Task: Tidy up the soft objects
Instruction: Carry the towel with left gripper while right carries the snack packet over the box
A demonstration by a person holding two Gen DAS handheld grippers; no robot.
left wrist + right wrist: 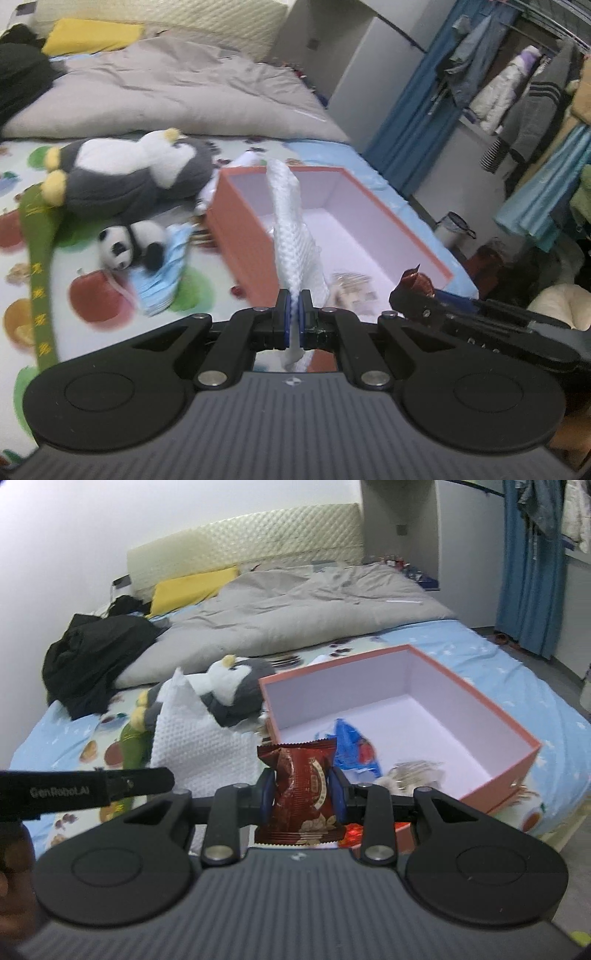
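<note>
The left hand-held gripper (294,308) pinches a white paper towel (291,225) above the pink box (417,240) on the bed (22,206); the right hand-held gripper (303,792) clamps a red snack packet (301,786). The limp towel could drape over the box wall, or the glossy packet slip free

Bed (498,657), white wall (74,535), blue curtain (528,572)

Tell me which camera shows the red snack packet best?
The right wrist view. There the red snack packet fills the middle, front side showing, pinched in the right gripper. The left wrist view catches only a crumpled top corner of it poking up at the right, above that gripper's black arm.
</note>
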